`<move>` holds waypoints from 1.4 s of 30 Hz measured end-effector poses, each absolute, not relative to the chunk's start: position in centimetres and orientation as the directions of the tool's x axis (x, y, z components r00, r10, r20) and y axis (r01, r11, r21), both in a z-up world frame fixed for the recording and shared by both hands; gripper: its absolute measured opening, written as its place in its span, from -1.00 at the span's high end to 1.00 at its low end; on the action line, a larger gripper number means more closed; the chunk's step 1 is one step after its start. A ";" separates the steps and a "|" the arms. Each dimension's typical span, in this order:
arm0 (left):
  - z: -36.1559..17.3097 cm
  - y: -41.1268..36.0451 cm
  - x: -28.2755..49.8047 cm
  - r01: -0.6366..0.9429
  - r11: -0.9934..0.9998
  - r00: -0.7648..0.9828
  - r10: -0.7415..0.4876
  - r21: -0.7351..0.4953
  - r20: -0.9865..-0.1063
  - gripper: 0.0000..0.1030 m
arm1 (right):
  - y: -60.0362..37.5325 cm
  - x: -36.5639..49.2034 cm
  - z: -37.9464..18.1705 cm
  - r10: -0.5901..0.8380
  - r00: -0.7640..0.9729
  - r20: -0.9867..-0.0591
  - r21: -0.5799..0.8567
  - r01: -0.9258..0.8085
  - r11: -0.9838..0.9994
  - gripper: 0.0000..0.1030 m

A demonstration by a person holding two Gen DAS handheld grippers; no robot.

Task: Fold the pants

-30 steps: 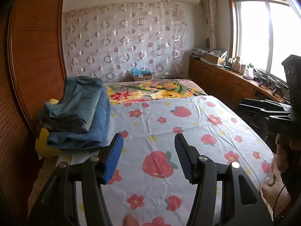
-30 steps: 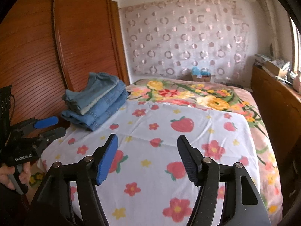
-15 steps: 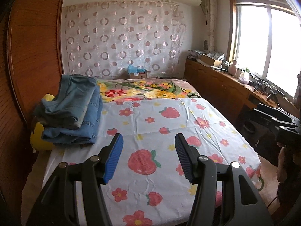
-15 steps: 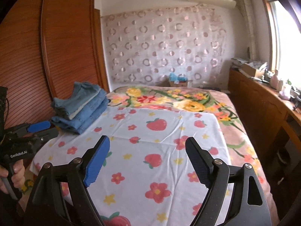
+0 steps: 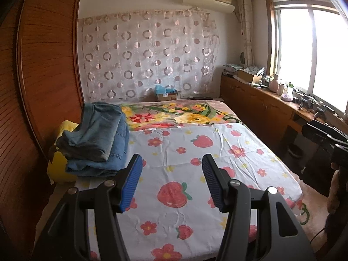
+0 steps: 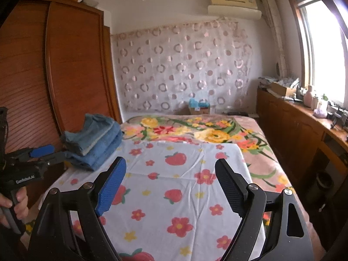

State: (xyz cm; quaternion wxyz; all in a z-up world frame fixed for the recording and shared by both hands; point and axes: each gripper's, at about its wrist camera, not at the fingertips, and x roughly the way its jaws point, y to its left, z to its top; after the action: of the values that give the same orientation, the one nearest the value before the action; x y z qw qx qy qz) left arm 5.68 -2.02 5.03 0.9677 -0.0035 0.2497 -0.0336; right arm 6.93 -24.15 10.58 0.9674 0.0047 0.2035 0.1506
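Left gripper (image 5: pixel 171 181): I see it at the bottom of its own view, jaws spread and holding nothing, hovering over the strawberry sheet (image 5: pixel 195 169).
Right gripper (image 6: pixel 169 186): same story, bottom centre of its view, fingers released wide, nothing between them.
Writing: on the left tool's body, lower left of the right wrist view, white lettering reads "GenRobot.AI" (image 6: pixel 25 182); I can read no other text.
Jeans stack (image 5: pixel 97 139): centre left in the left wrist view, at the sheet's left edge, folded denim piled in layers, a yellow cushion (image 5: pixel 59 165) partly beneath it.
Step in hand: I judge one fold is finished; both tools are free and no loose pants lie on the sheet.
Next move: if another pair remains, I'd fetch it from out of view and spread it flat mid-sheet.
Far end: floral blanket (image 5: pixel 174 114), then the circle-patterned curtain (image 5: pixel 148 54).
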 end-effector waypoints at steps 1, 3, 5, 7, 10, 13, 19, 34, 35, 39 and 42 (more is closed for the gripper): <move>5.2 -2.0 5.4 0.063 0.998 0.875 -0.068 -0.026 -0.479 -0.10 | -24.1 6.8 10.7 0.292 0.874 -0.389 0.068 -0.289 0.955 -0.66; 5.6 -1.9 5.0 0.066 0.997 0.880 -0.071 -0.027 -0.469 -0.10 | -24.1 6.6 10.8 0.291 0.876 -0.385 0.067 -0.288 0.955 -0.66; 5.9 -1.9 4.7 0.065 0.998 0.885 -0.070 -0.026 -0.461 -0.10 | -24.0 6.5 10.9 0.282 0.880 -0.381 0.060 -0.281 0.958 -0.67; 6.2 -1.9 4.3 0.064 0.998 0.889 -0.067 -0.023 -0.452 -0.10 | -23.9 6.4 11.0 0.280 0.882 -0.379 0.059 -0.279 0.959 -0.67; 6.4 -1.9 4.0 0.063 0.998 0.894 -0.064 -0.016 -0.444 -0.10 | -23.9 6.4 11.0 0.279 0.883 -0.378 0.056 -0.279 0.959 -0.67; 6.4 -1.9 4.0 0.063 0.998 0.894 -0.064 -0.018 -0.444 -0.10 | -24.0 6.4 11.0 0.278 0.883 -0.378 0.055 -0.278 0.959 -0.67; 6.4 -2.0 3.8 0.058 0.998 0.894 -0.057 -0.012 -0.445 -0.10 | -24.0 6.3 11.1 0.274 0.884 -0.379 0.055 -0.274 0.960 -0.67; 6.4 -2.0 3.8 0.058 0.998 0.894 -0.057 -0.011 -0.444 -0.10 | -24.1 6.4 11.1 0.273 0.884 -0.380 0.056 -0.272 0.961 -0.67; 6.4 -2.0 3.8 0.058 0.998 0.894 -0.057 -0.011 -0.444 -0.10 | -24.1 6.4 11.1 0.273 0.884 -0.379 0.056 -0.273 0.961 -0.66; 6.4 -1.9 3.7 0.052 0.999 0.897 -0.050 -0.007 -0.440 -0.10 | -24.1 6.4 11.1 0.273 0.883 -0.381 0.056 -0.273 0.960 -0.67; 6.3 -1.9 3.6 0.052 0.999 0.897 -0.050 -0.008 -0.439 -0.10 | -24.1 6.4 11.1 0.273 0.883 -0.381 0.057 -0.273 0.960 -0.66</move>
State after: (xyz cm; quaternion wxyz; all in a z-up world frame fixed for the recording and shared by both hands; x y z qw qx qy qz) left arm 3.65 -1.89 6.30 0.9739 0.0019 0.2255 -0.0260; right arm 6.38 -24.06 11.12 0.9704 0.0008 0.1964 0.1407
